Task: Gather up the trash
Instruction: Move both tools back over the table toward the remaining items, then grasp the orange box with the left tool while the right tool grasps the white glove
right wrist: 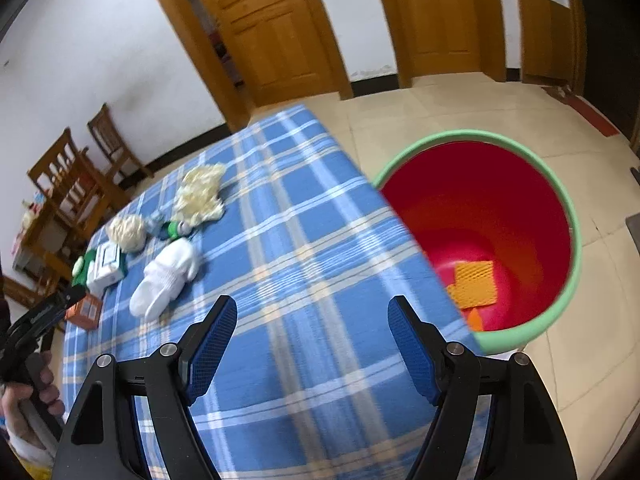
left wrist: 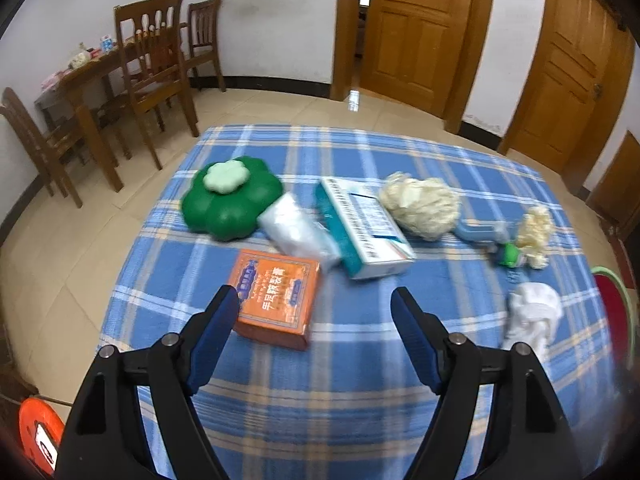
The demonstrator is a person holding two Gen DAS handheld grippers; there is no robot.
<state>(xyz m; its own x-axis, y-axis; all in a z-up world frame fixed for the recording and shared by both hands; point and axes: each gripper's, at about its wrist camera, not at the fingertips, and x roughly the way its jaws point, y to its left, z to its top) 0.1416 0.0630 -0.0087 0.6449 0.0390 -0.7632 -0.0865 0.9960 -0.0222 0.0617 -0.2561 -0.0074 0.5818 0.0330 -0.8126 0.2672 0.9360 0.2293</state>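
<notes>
Left gripper (left wrist: 314,300) jaws apart over orange box (left wrist: 276,298); right gripper (right wrist: 312,308) apart, empty, beside red bin (right wrist: 560,280).

A blue plaid cloth (left wrist: 352,380) covers the worktop. On it lie a green flower-shaped box (left wrist: 230,198), a crumpled clear plastic bag (left wrist: 294,230) just beside it, an orange carton (left wrist: 276,298) nearer the front, and a white-and-teal carton (left wrist: 366,230) touching the bag. Further right lie a cream fluffy wad (left wrist: 422,204), a pale blue item (left wrist: 480,232), a small green-capped item (left wrist: 509,255), another cream wad (left wrist: 536,236) and white crumpled cloth (left wrist: 534,316). On the tiled floor (right wrist: 460,112) beside the worktop stands a red bin with a green rim (right wrist: 574,248).
</notes>
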